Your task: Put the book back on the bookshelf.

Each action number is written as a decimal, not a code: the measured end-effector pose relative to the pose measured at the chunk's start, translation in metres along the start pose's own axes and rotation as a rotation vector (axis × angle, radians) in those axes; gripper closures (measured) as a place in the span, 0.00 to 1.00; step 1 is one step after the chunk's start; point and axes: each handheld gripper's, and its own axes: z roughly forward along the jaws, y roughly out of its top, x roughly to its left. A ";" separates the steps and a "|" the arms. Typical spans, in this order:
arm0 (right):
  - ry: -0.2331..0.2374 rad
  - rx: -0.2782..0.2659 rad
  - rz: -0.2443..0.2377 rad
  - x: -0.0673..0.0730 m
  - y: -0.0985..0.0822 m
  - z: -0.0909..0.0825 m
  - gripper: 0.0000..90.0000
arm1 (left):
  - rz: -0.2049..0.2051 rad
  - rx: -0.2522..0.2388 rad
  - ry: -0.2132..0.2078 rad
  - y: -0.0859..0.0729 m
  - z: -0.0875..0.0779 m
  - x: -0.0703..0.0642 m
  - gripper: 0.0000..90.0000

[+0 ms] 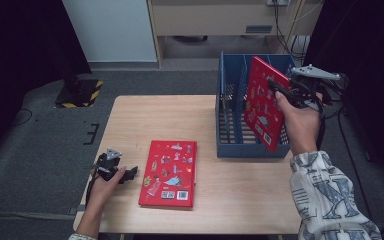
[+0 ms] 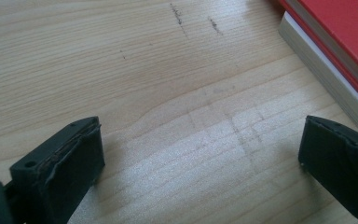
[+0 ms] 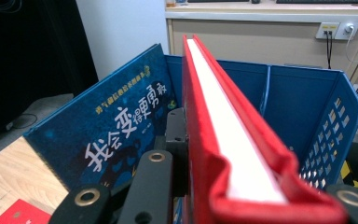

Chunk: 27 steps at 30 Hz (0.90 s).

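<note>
A red hardcover book (image 1: 169, 172) with small pictures on its cover lies flat on the wooden table (image 1: 145, 120). My left gripper (image 1: 129, 173) rests on the table just left of it. Its jaws stand open over bare wood (image 2: 200, 158), with that book's edge (image 2: 328, 51) off to one side. My right gripper (image 1: 279, 91) is shut on a second red book (image 1: 264, 102), holding it tilted over the blue basket (image 1: 250, 149). In the right gripper view this book (image 3: 233, 154) runs edge-on between the jaws, beside a blue book (image 3: 116, 126) standing in the basket.
The blue slatted basket (image 3: 307, 107) stands at the table's right side, with dividers inside. Bare wood lies at the table's far left and along its front edge. Grey floor surrounds the table; a cabinet and cables are behind.
</note>
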 end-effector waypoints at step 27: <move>-0.095 -0.002 0.018 -0.007 -0.003 0.042 0.88 | 0.001 -0.005 -0.004 0.001 0.001 -0.002 0.00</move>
